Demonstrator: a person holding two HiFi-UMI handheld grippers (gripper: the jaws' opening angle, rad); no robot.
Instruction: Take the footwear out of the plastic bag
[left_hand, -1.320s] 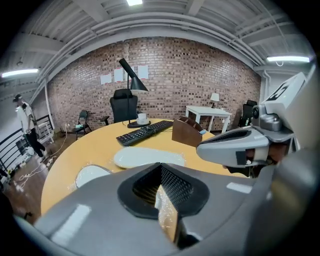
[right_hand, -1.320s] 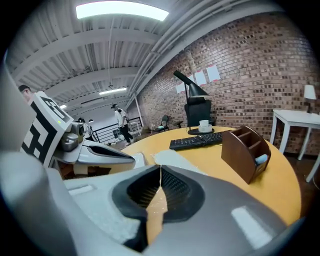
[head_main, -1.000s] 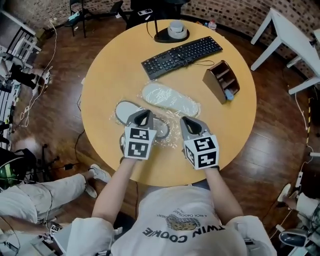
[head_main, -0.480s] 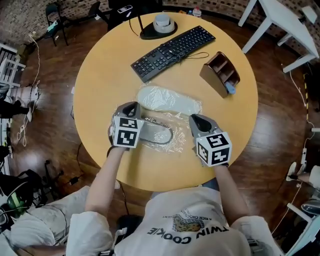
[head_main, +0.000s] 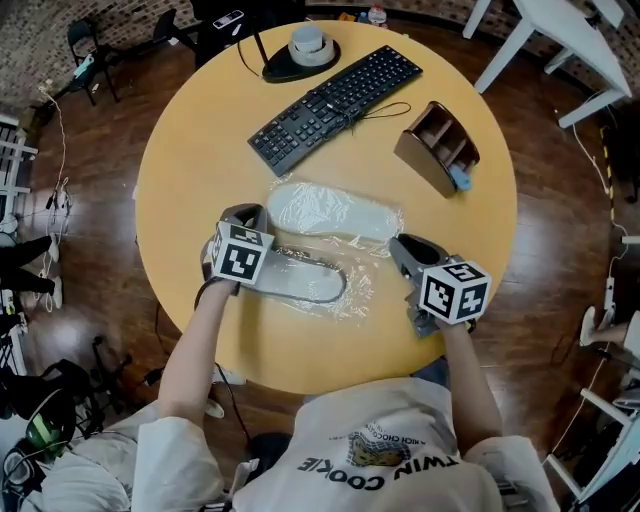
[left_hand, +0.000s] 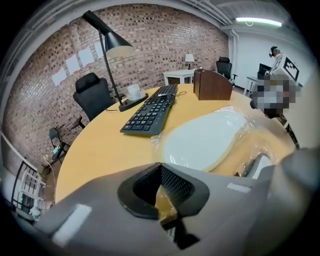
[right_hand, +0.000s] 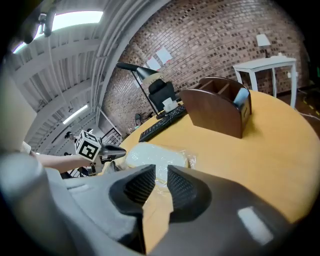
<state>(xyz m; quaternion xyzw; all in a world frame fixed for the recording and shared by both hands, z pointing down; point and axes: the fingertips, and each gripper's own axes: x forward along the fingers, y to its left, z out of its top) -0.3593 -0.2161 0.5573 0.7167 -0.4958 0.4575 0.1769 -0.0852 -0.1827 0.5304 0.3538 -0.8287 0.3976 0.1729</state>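
At round table (head_main: 200, 130), we flank plastic bag (head_main: 350, 295) with slippers (head_main: 330, 212): left gripper (head_main: 247, 212) clenched, nothing seen between jaws; right gripper (head_main: 400, 243) just opening, empty, likely readying grip on film.

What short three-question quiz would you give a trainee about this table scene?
1. True or false: the keyboard lies on the bag.
2. In the head view, what stands right of the keyboard? A lamp, B organiser, C laptop.
3. How many slippers are on the table?
Key: 1 false; 2 B; 3 two.
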